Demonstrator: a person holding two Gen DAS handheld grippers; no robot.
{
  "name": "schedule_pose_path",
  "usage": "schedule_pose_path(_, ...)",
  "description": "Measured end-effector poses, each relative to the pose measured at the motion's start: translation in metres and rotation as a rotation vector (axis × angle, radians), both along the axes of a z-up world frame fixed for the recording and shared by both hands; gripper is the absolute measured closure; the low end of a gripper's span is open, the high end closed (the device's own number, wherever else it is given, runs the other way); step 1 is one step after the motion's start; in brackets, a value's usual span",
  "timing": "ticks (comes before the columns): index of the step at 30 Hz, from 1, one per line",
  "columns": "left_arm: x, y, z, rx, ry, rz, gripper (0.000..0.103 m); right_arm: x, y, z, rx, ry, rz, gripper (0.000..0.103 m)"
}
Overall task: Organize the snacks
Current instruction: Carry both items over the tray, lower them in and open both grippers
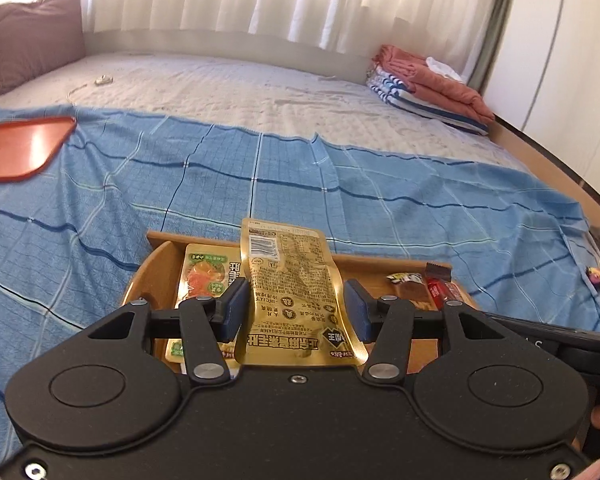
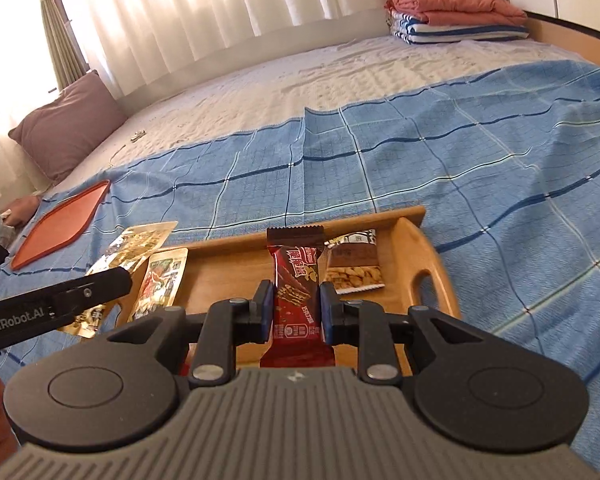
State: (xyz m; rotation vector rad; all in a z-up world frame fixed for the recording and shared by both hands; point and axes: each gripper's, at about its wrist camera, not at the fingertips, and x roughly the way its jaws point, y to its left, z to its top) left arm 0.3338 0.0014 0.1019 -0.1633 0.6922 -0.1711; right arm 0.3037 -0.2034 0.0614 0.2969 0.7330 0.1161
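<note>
Left tool (image 1: pixel 296 308): clamped on a gold pouch (image 1: pixel 296 292), held above the tray.
Right tool (image 2: pixel 294 308): closed tight on a red bar (image 2: pixel 296 280), also over the tray.
Tray (image 2: pixel 420 248): wooden, sat on the blue cloth (image 2: pixel 460 160) on the bed.
In tray: green pouch (image 1: pixel 204 276) at its left end, nut pack (image 2: pixel 354 268) at its right.
Red lid (image 2: pixel 60 228): flat on the cloth, well apart to the left.
</note>
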Motion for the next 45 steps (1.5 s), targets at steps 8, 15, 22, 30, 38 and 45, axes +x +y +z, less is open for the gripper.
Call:
schedule_pose_path(8,0.038,-0.004,-0.042,-0.018,0.051,0.032,0.053,0.039,0.015,-0.026,0.004,0.031,0.007,0.074)
schedule_pose_path(15,0.054,-0.005,-0.064,0.004,0.080,0.044,0.053,0.054,0.027,-0.047,-0.078,0.048,0.019,0.074)
schedule_pose_path(22,0.059,-0.008,-0.072,0.024,0.081,0.041,0.052,0.060,0.033,-0.057,-0.108,0.056,0.026,0.074)
schedule_pose_path(30,0.063,-0.011,-0.077,0.042,0.088,0.045,0.052,0.061,0.033,-0.058,-0.121,0.045,0.019,0.074)
schedule_pose_path(38,0.065,-0.011,-0.081,0.046,0.103,0.056,0.052,0.063,0.026,-0.058,-0.113,0.048,0.011,0.074)
schedule_pose_path(45,0.066,-0.010,-0.081,0.043,0.104,0.049,0.047,0.064,0.027,-0.060,-0.112,0.046,0.019,0.070)
